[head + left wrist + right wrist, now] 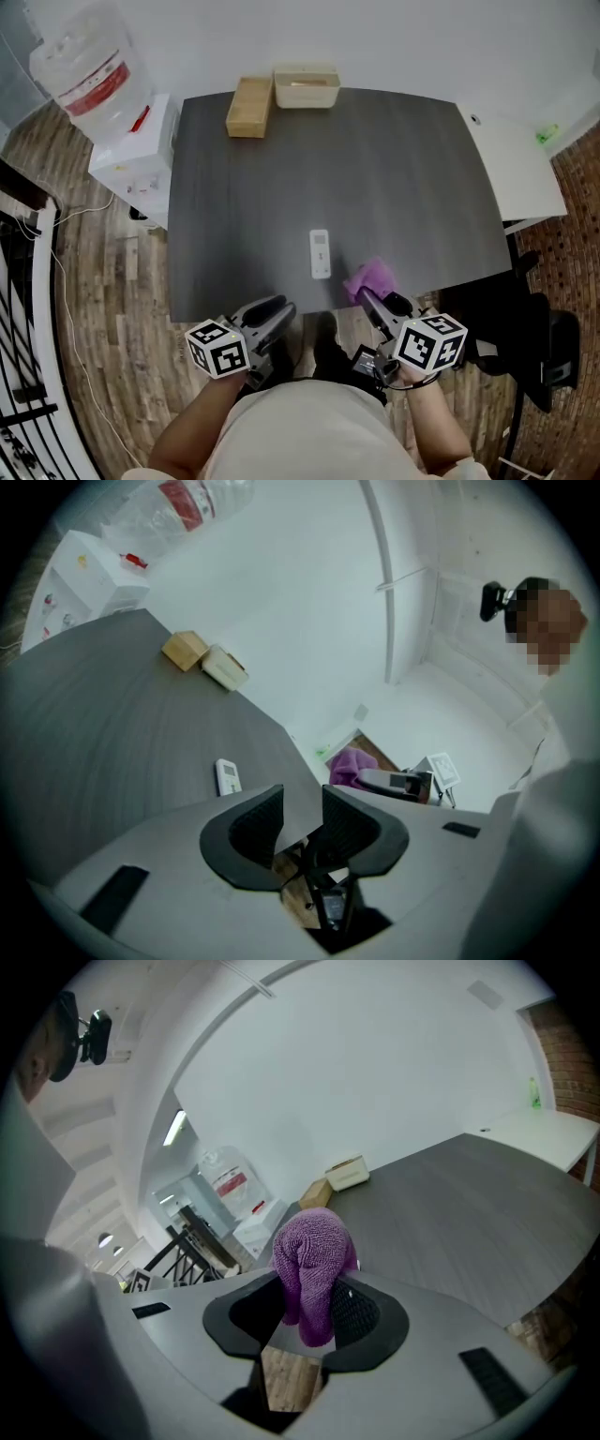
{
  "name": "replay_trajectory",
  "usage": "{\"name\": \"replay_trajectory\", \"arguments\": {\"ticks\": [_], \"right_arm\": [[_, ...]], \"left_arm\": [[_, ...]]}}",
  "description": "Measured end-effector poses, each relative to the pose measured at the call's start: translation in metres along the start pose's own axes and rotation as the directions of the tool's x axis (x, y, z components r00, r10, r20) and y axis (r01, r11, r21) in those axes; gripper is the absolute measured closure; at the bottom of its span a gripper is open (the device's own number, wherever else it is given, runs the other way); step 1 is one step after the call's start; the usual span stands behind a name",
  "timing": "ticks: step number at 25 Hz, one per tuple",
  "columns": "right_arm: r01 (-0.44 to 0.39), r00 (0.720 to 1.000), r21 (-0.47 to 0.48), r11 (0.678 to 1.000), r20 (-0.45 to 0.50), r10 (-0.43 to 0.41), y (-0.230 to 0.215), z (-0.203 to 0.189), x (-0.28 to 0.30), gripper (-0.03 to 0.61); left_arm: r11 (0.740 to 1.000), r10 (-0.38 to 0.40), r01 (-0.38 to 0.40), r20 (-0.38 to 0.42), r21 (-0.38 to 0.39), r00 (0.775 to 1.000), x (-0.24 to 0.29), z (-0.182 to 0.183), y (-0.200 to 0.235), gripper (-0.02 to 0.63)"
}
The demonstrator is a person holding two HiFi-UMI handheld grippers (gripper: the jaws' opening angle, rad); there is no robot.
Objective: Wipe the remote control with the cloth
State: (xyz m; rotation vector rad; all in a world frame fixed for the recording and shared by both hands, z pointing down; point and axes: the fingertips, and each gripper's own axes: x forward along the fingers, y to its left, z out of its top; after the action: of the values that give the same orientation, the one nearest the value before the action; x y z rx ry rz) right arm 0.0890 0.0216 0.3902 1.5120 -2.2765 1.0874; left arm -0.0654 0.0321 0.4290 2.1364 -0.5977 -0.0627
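Head view, right gripper point(367, 298) clamped on a bunched purple cloth point(373, 276) at the table point(394, 169) edge, left gripper point(279, 311) jaws slightly apart and empty, white remote control point(321, 253) just ahead, between the 2 grippers

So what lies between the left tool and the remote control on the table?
Nothing. Only bare dark tabletop separates the left tool from the remote control, as the head view shows.
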Motion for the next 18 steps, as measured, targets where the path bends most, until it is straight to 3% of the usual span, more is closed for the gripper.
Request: {"name": "replay_trajectory", "arguments": {"ticks": [7, 12, 18], "right_arm": [[-0.003, 0.992, -0.046, 0.999, -0.123, -0.003, -0.033, -0.009, 0.030, 0.454], [-0.015, 0.960, -0.151, 0.988, -0.278, -0.028, -0.059, -0.031, 0.064, 0.454], [-0.083, 0.908, -0.304, 0.949, -0.414, -0.054, -0.072, -0.025, 0.124, 0.454]], "left_arm": [[0.985, 0.174, -0.172, -0.102, 0.023, 0.979, 0.051, -0.021, 0.052, 0.505], [0.953, 0.300, -0.289, -0.185, 0.088, 0.936, 0.090, -0.028, 0.084, 0.505], [0.913, 0.397, -0.354, -0.238, 0.204, 0.887, 0.125, -0.021, 0.108, 0.506]]}}
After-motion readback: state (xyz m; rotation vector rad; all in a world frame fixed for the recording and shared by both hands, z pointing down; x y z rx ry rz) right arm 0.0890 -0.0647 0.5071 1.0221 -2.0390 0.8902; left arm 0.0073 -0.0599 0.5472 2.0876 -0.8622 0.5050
